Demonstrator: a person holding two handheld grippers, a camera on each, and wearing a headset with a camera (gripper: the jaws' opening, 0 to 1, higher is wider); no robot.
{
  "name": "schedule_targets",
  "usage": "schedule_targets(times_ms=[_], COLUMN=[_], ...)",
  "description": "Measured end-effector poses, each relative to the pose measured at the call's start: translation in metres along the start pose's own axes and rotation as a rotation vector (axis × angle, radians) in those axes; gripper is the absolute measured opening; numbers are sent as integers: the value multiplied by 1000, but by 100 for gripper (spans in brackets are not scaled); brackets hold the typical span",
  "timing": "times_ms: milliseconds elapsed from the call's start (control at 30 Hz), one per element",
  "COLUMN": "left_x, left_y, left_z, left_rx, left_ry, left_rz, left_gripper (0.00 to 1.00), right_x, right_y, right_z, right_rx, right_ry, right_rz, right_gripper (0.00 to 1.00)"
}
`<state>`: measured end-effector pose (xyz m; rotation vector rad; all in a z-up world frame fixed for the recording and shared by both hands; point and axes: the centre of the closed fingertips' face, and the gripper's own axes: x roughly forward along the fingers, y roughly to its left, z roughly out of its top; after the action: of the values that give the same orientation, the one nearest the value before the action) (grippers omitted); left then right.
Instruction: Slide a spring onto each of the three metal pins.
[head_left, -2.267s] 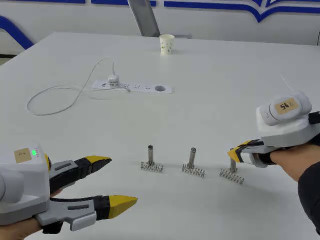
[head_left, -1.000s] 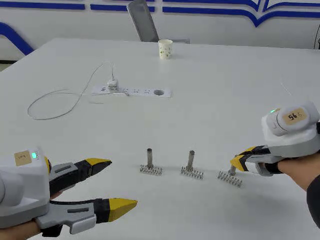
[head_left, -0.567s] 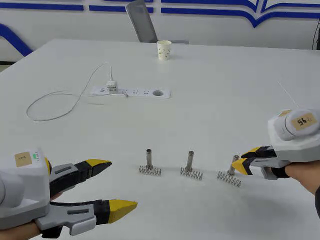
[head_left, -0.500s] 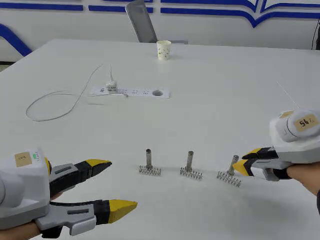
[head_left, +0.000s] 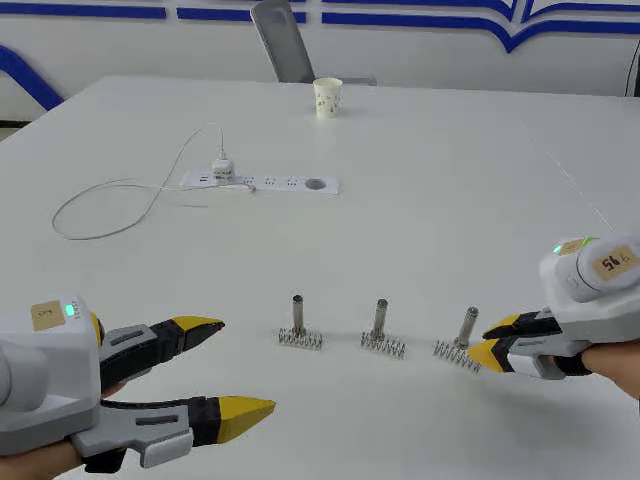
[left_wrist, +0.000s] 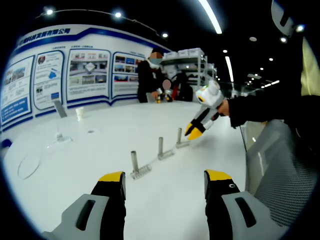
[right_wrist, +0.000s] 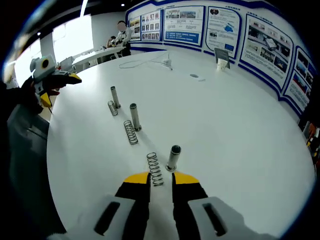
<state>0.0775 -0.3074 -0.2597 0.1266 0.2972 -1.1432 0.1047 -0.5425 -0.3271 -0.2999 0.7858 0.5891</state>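
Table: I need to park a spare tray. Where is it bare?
Bare between the power strip and the pins, and on the right side past the paper cup. Crowded at the pins and springs, between the left gripper and the right gripper.

Three pins (head_left: 379, 318) in a row on the table (head_left: 450, 180), a spring (head_left: 383, 346) before each, power strip (head_left: 262, 183) and cup (head_left: 327, 97) behind.

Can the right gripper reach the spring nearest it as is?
Likely yes. The right gripper is open, its tips just short of the spring, which lies flat on the table with nothing between. The pin stands close beside it and may crowd one jaw.
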Motion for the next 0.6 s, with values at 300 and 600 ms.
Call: schedule_targets(times_ms=[300,600], left_x=[1,1], left_y=[0,0], left_z=[-1,-3], left_rx=[-2,-5], left_ry=[3,8], left_rz=[0,-1], left_gripper=[64,64], right_x=[9,15], right_y=[6,6], right_z=[-10,-14], right_rx=[-34,-55], right_ry=[38,58], right_rz=[42,63], right_gripper=[17,15])
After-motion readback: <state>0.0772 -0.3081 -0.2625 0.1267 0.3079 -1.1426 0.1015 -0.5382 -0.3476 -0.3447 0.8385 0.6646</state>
